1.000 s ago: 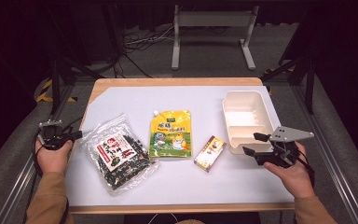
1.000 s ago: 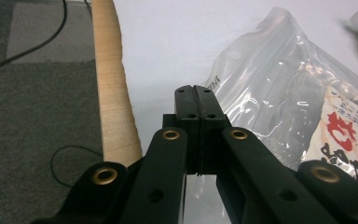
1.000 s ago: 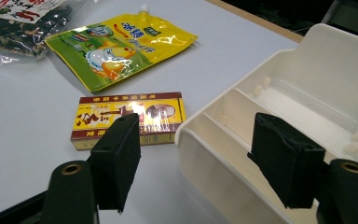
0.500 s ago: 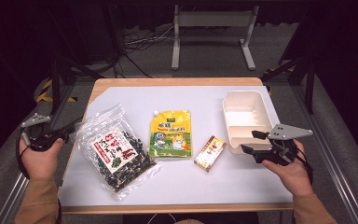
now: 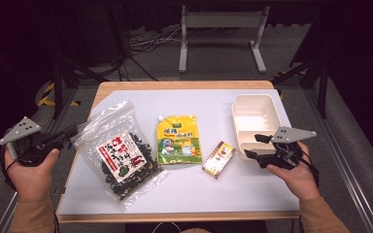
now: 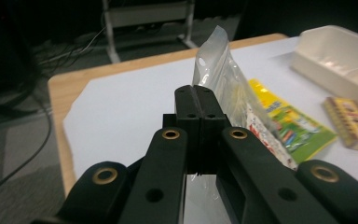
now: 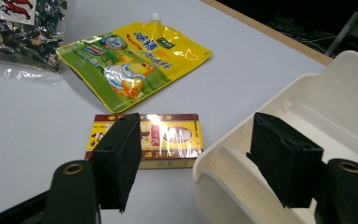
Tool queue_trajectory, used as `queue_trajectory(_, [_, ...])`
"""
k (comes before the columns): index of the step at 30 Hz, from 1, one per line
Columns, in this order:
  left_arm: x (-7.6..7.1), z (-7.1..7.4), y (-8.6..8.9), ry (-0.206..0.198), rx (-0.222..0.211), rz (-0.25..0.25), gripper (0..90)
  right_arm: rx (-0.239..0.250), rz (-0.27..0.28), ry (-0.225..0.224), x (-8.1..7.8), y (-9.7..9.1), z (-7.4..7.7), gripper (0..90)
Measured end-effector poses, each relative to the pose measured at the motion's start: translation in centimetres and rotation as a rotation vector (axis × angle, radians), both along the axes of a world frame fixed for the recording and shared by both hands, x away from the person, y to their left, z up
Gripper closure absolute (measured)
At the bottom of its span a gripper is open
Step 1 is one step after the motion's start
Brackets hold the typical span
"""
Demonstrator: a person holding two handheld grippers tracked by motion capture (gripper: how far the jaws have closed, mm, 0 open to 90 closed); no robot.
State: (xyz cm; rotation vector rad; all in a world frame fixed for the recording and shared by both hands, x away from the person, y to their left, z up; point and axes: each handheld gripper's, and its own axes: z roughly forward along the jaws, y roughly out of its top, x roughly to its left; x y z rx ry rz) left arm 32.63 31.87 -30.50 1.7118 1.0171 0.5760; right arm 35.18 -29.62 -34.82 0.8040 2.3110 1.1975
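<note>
1. The left gripper (image 5: 67, 134) sits off the table's left edge, its jaws pressed together on the clear upper margin of the snack bag (image 5: 121, 155). The left gripper view confirms the film pinched between the closed pads (image 6: 199, 109).
2. The snack bag lies on the white table (image 5: 213, 104) at its left side, with dark loose contents below a red-and-white label. Its gripped corner lifts off the surface.
3. Handling judgement: the bag looks light, soft and slippery. The film will likely crease and the contents shift when raised. The flat sealed margin is the soundest hold; a grip over the filling risks crushing it.
4. The right gripper (image 5: 255, 146) hovers with jaws apart, holding nothing, at the near corner of the cream tray (image 5: 272, 108).
5. A yellow pouch (image 5: 178, 140) lies mid-table. A small box (image 5: 219, 159) rests between it and the tray, close to the tray.
</note>
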Motion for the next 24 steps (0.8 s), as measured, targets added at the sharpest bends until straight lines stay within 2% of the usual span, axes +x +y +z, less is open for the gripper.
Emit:
queue_trajectory(5, [-1.5,1.4,-1.5,-0.065,0.015,-0.057,90.0,-0.001,0.025,-0.002,0.1,0.5,0.2,34.8])
queue_trajectory(8, [-2.2,2.0,-2.0,-0.088,0.018,-0.087,90.0,0.000,0.045,-0.004,0.1,1.1,0.4,35.2])
queue_trajectory(14, [-2.9,2.4,-2.3,-0.101,0.016,-0.114,90.0,0.022,0.119,0.012,0.4,2.8,0.8,35.7])
queue_trajectory(17, [-3.3,2.6,-2.6,-0.114,0.016,-0.125,90.0,-0.001,0.175,0.009,0.7,4.4,1.6,35.8])
queue_trajectory(19, [-3.6,2.8,-2.8,-0.129,0.015,-0.149,90.0,-0.004,0.208,0.004,0.9,5.5,2.2,35.7])
queue_trajectory(22, [-3.9,2.8,-2.9,-0.138,0.011,-0.170,90.0,0.005,0.238,0.001,1.2,6.4,2.7,35.8])
queue_trajectory(23, [-4.0,2.9,-3.0,-0.141,0.005,-0.178,90.0,0.016,0.271,0.003,1.5,7.5,3.2,36.2])
queue_trajectory(24, [-4.1,2.9,-3.0,-0.143,0.002,-0.185,90.0,0.016,0.271,0.003,1.5,7.5,3.2,36.2])
